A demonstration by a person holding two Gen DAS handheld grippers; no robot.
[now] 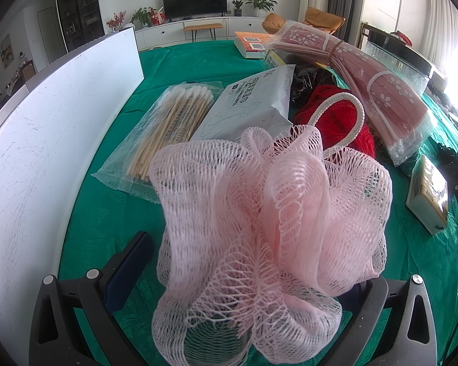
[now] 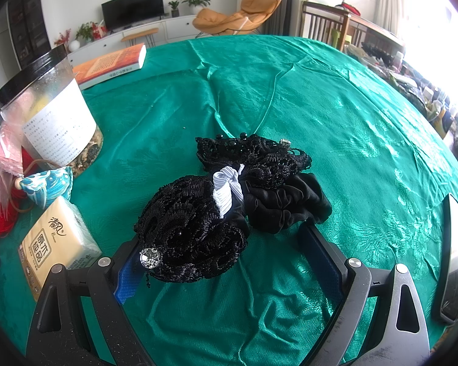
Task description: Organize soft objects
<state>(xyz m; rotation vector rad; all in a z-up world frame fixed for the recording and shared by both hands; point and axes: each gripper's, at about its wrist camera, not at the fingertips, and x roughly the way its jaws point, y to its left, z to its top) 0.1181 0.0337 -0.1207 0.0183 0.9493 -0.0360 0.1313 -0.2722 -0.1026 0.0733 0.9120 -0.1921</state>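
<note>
A pink mesh bath pouf (image 1: 259, 219) fills the middle of the left wrist view, resting on the green tablecloth (image 1: 113, 213). My left gripper (image 1: 247, 268) stands open around it; the left finger (image 1: 128, 271) sits just beside the mesh and the right finger is mostly hidden behind it. In the right wrist view a black lace hair piece (image 2: 192, 225) with a rhinestone and a white striped ribbon (image 2: 226, 192) lies against a black scrunchie (image 2: 287, 204). My right gripper (image 2: 219, 241) is open, its fingers on either side of the lace.
A white board (image 1: 45, 152) walls the left. Beyond the pouf lie a cotton swab pack (image 1: 168, 128), a wipes pack (image 1: 250, 103), red yarn (image 1: 329, 113), a pink mask pack (image 1: 366, 76) and a tissue pack (image 2: 55, 244). A jar (image 2: 52, 116) and book (image 2: 113, 64) stand left.
</note>
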